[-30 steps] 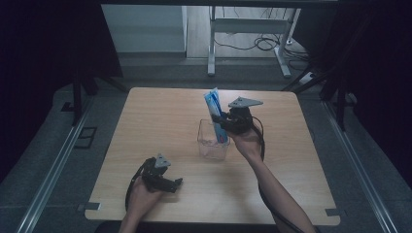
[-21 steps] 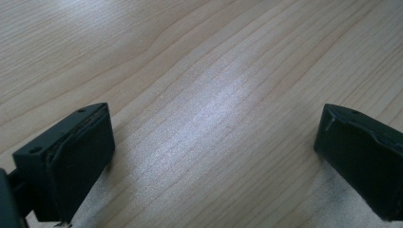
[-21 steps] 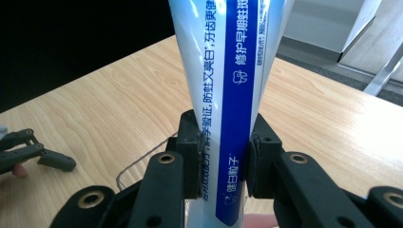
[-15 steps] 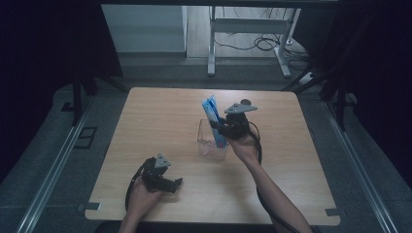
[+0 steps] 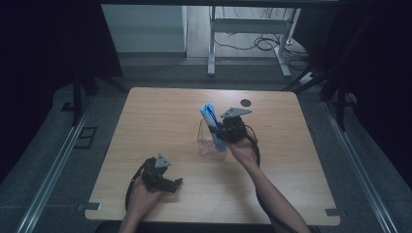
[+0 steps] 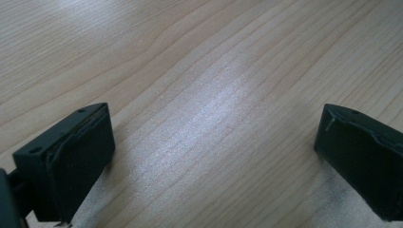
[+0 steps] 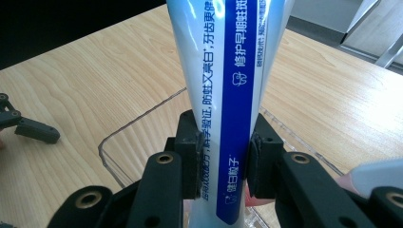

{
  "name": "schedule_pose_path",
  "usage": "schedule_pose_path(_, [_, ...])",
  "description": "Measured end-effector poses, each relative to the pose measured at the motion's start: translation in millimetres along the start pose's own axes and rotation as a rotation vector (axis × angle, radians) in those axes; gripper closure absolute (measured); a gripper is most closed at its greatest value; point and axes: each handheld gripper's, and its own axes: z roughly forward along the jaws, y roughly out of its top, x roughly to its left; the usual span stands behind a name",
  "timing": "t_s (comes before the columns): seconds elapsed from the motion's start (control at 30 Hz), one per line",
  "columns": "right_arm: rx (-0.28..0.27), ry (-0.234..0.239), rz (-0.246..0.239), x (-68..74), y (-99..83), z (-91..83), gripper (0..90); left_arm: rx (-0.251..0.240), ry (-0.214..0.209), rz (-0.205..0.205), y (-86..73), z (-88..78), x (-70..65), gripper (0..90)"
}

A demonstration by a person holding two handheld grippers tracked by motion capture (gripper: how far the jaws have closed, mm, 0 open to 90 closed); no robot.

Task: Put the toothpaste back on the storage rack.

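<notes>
Dark floor and black curtains sit all around a pale wooden desk [image 5: 160, 116] with fine grain lines running along it. Near the middle of the desk stands a clear plastic box [image 5: 208, 143] with thin see-through walls and an open top. The right hand-held gripper [image 5: 224, 134] is just over that box, and its two black jaws are pinched tight on a toothpaste tube [image 7: 228, 95]. The tube is soft and flat, white and blue, smooth and shiny, with printed writing down its side. It stands almost straight up, leaning a little toward the far left corner of the desk, and its low end is down inside the box. It looks like the step now is putting the toothpaste into the box. The next move would likely be to lower it a bit more and open the jaws so it drops in, going gently, since the light box could slide or tip. The left hand-held gripper [image 5: 171, 184] rests near the front edge of the desk, toward the left. Its jaws are spread wide apart with nothing between them, just bare wood under them.
</notes>
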Motion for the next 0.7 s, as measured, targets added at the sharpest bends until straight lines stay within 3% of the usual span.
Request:
schedule_pose_path(0.27, [0.028,0.02,0.009,0.4,-0.6,2.8,68.7,0.0,0.0,0.0,0.0,0.0,0.0,0.0])
schedule_pose_path(0.33, [0.07,0.003,-0.006,1.6,-1.8,6.6,68.3,0.0,0.0,0.0,0.0,0.0,-0.1,0.0])
schedule_pose_path(0.7, [0.072,0.008,0.015,0.1,-5.2,9.5,66.8,0.0,-0.001,0.0,0.0,0.0,-0.1,0.0])
